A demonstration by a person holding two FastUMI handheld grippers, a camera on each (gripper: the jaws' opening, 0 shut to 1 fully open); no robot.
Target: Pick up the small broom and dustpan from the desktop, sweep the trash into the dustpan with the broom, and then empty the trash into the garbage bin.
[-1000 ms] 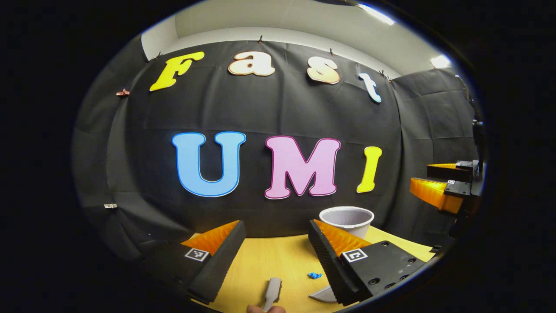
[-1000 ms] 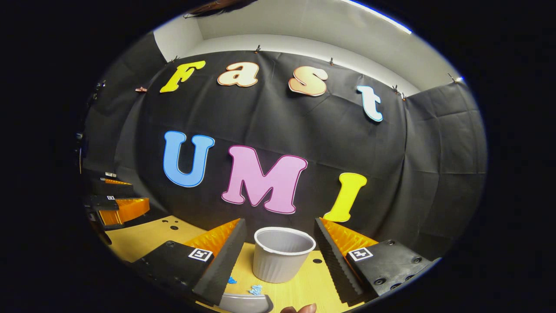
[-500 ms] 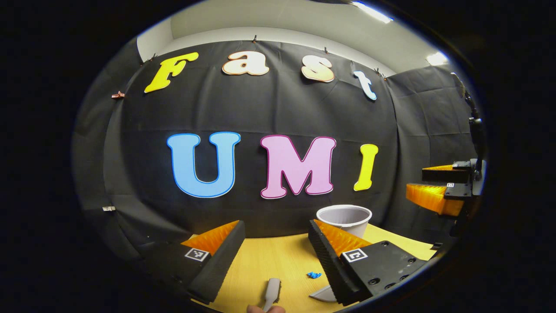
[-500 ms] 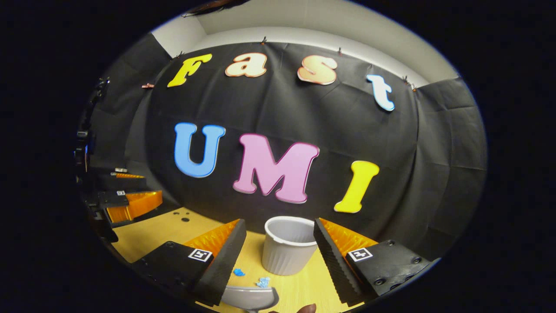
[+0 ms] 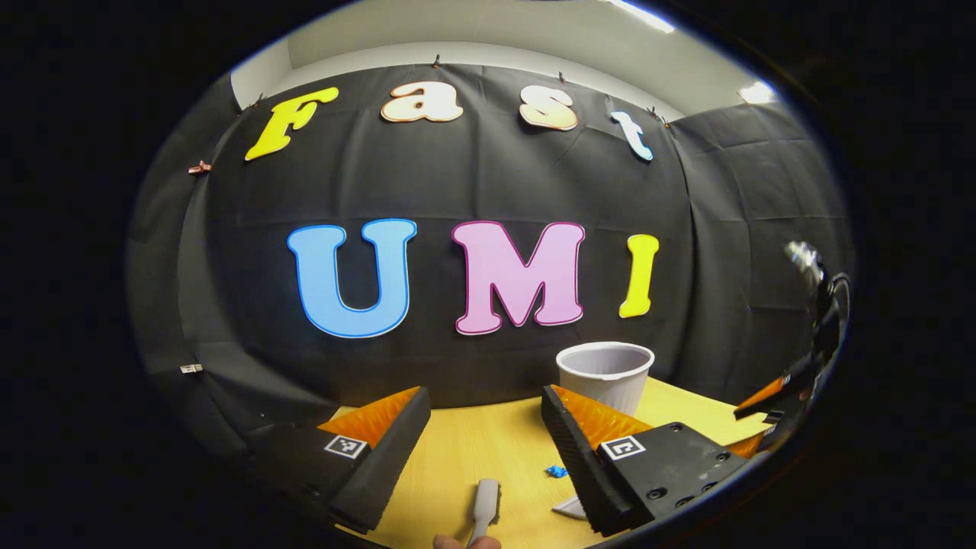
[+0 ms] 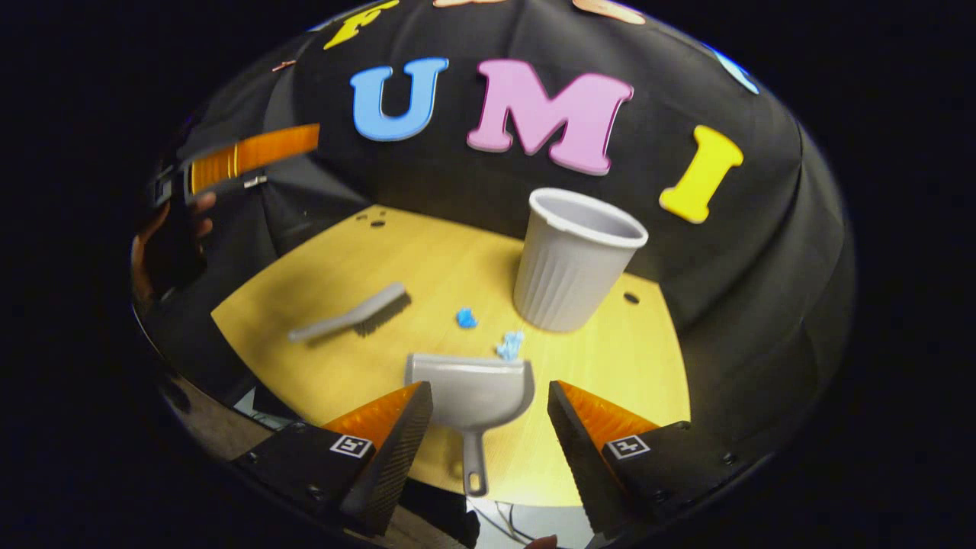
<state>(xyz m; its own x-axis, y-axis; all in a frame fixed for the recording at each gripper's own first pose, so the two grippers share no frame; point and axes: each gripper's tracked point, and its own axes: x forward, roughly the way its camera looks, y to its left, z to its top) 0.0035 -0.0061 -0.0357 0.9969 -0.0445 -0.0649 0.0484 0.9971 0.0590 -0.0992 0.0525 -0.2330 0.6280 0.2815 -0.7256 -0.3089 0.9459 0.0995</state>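
Dustpan (image 6: 473,389) lies flat near the worktop's (image 6: 610,366) near edge, handle toward the viewer; broom (image 6: 354,314) lies to its left. Two blue scraps (image 6: 465,318) lie between dustpan and grey bin (image 6: 572,263). Right tongs (image 6: 484,412) hover spread above the dustpan; left tongs (image 5: 484,415) hover spread above the broom.

In the right gripper view, bare desktop (image 6: 610,358) lies open at lower right and along the left, behind the broom (image 6: 352,315). The garbage bin (image 6: 573,259) stands upright at upper right, blocking that side. Two blue scraps (image 6: 488,332) lie between bin and dustpan (image 6: 471,396). The dustpan's handle is free, between the right gripper (image 6: 488,412)'s spread fingers.
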